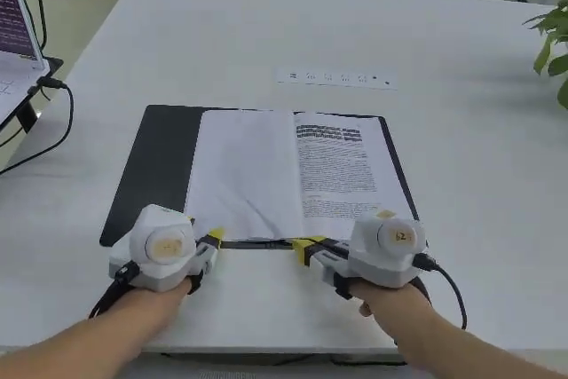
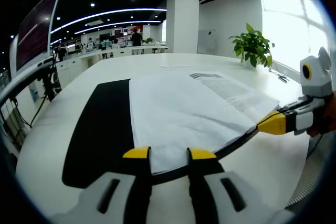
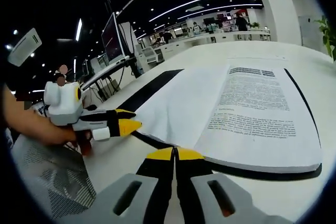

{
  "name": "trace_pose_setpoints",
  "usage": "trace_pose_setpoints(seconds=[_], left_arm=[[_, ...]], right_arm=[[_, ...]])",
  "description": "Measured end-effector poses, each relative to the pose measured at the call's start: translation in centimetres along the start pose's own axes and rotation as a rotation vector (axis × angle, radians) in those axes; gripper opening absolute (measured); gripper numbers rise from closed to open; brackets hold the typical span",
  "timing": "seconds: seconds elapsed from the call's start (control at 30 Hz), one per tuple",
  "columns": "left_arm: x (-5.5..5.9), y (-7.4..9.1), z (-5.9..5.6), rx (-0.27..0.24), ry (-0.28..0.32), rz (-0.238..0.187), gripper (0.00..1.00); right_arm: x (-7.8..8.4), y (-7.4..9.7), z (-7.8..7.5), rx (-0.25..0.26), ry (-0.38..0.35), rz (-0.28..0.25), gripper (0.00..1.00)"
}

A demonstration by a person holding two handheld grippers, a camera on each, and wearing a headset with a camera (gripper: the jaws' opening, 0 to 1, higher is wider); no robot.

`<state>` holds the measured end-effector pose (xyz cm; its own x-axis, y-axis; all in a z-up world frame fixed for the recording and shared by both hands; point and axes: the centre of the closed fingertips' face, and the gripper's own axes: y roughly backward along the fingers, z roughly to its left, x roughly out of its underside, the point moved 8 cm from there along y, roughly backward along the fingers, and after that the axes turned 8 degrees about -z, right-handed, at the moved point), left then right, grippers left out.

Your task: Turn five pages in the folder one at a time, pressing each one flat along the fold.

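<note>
My left claw (image 2: 169,155) (image 1: 213,239) has its yellow-tipped jaws spread a little with nothing between them. They sit at the near edge of the folder (image 1: 151,175), by the bottom of the blank left page (image 1: 240,175). I cannot tell whether the tips touch the paper. My right claw (image 3: 174,155) (image 1: 306,248) has its jaws pressed together on nothing, and it points at the folder's near edge close to the fold (image 1: 295,175). In the head view the two claws face each other across the bottom of the fold, near one another but apart.

The folder lies open and flat on the white table (image 1: 266,33). Its black cover shows as a wide band left of the pages and a thin strip on the right. The left page is plain white and slightly rumpled. The right page (image 1: 342,170) carries printed text under a bold dark heading.

Beyond the folder's far edge, well apart from it, a white power strip (image 1: 335,77) lies on the table. At the table's left edge stands a laptop (image 1: 13,33), with a black cable (image 1: 53,130) trailing from it. Green plant leaves (image 1: 555,33) hang in at the far right.
</note>
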<state>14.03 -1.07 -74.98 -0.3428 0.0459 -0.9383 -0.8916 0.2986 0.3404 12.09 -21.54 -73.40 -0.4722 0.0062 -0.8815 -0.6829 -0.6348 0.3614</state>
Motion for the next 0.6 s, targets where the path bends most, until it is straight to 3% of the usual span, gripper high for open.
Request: trace_pose_setpoints(seconds=[0.2,0.37,0.4,0.5,0.6], left_arm=[[-0.1,0.0,0.0,0.000,-0.006,0.002,0.26],[-0.4,-0.2,0.0,0.004,-0.012,0.029,0.26],[-0.5,-0.3,0.0,0.006,-0.009,0.042,0.26],[-0.8,-0.4,-0.1,0.014,-0.034,0.088,0.26],[-1.3,0.0,-0.2,0.025,-0.007,0.172,0.28]], right_arm=[[-1.4,2.0,0.6,0.007,-0.041,-0.024,0.00],[-2.7,4.1,1.0,0.030,-0.090,-0.005,0.00],[-3.3,4.7,1.1,0.032,-0.103,-0.032,0.00],[-4.3,6.0,1.3,0.067,-0.135,-0.049,0.00],[-5.3,7.3,1.5,0.103,-0.124,-0.074,0.00]])
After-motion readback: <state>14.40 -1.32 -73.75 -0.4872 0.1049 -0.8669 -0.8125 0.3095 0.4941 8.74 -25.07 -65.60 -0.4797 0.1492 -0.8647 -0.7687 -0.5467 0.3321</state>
